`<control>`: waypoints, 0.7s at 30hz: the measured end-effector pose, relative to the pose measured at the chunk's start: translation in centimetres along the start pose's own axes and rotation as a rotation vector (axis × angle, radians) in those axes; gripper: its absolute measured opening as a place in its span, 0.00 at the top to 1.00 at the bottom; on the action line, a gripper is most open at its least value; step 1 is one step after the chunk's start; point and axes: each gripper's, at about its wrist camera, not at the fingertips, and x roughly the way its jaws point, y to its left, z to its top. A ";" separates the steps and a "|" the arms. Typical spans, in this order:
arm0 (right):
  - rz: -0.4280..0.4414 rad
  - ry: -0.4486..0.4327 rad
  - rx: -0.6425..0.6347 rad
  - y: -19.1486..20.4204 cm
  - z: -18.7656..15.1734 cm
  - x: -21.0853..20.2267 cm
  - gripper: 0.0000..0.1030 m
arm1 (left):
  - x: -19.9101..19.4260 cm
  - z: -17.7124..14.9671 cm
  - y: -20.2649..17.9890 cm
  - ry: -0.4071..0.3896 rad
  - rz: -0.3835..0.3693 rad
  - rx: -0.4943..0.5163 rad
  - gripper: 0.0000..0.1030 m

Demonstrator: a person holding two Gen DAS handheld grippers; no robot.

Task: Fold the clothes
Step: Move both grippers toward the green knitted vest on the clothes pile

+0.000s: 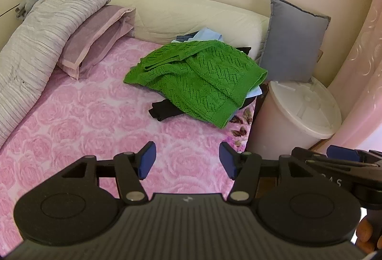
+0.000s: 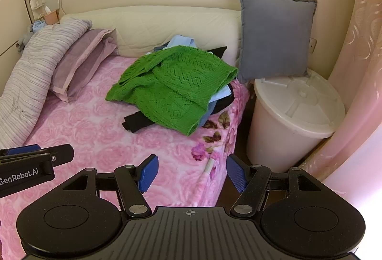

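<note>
A green knitted sweater lies crumpled on top of a pile of clothes at the far right of the bed. Under it show a black garment and a light blue one. My left gripper hangs open over the pink rose blanket, well short of the pile, with nothing between its blue pads. My right gripper is open too, above the bed's near right edge, and holds nothing. Each gripper shows at the edge of the other's view.
A purple pillow and a rolled grey quilt lie along the left of the bed. A grey cushion stands against the wall on a white lidded bin beside the bed. A pink curtain hangs at the right.
</note>
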 end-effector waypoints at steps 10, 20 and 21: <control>-0.006 0.006 -0.001 0.2 0.6 0.4 0.35 | 0.5 -0.5 -0.1 -0.003 0.011 0.014 0.44; -0.008 0.007 -0.006 0.2 0.7 0.7 0.35 | 1.2 -0.6 0.7 0.010 0.012 0.004 0.43; -0.009 0.008 -0.006 0.2 0.7 0.7 0.35 | 1.1 -0.6 0.7 0.011 0.015 0.004 0.43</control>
